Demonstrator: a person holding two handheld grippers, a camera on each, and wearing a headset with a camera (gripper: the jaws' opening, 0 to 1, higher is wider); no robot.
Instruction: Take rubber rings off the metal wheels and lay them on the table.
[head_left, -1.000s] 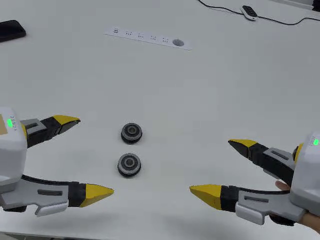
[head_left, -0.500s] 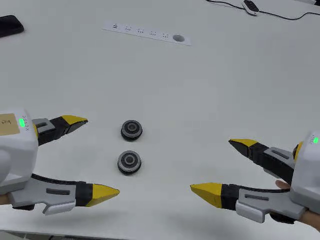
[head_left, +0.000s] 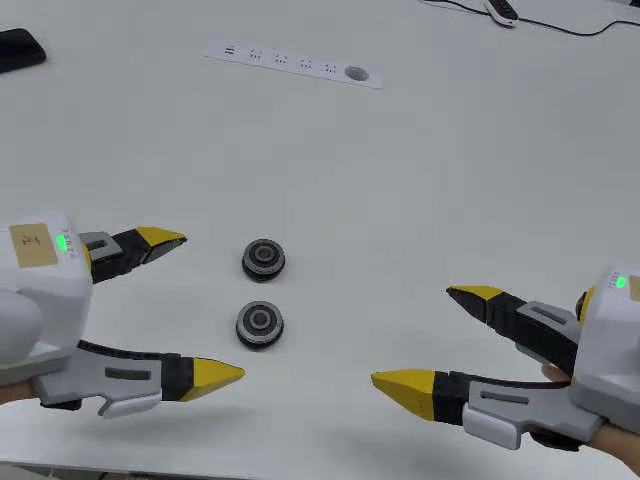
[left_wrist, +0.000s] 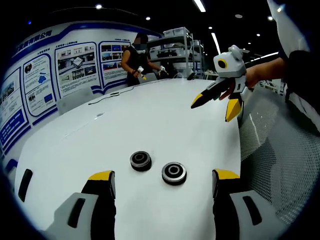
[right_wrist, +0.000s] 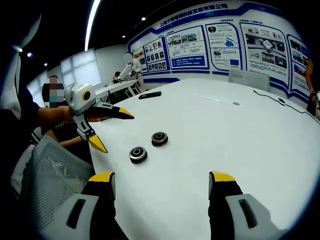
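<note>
Two small metal wheels with black rubber rings lie flat on the white table, one farther (head_left: 263, 258) and one nearer (head_left: 260, 324). In the left gripper view they are the left wheel (left_wrist: 141, 160) and the right wheel (left_wrist: 174, 173); in the right gripper view, one wheel (right_wrist: 159, 138) and another (right_wrist: 138, 154). My left gripper (head_left: 200, 305) is open just left of the wheels, its yellow-tipped fingers (head_left: 160, 238) spread wide. My right gripper (head_left: 438, 338) stands open to the wheels' right, nothing between its jaws. Each gripper appears in the other's view: the right gripper (left_wrist: 216, 102), the left gripper (right_wrist: 109, 128).
A white power strip (head_left: 294, 63) lies at the far side of the table. A black phone (head_left: 18, 47) sits at the far left, a cable with a remote (head_left: 503, 10) at the far right. A mesh chair (right_wrist: 47, 175) stands by the table edge. People stand in the background.
My left gripper has moved right, closer to the two wheels. The right gripper has shifted slightly left. The wheels have not moved.
</note>
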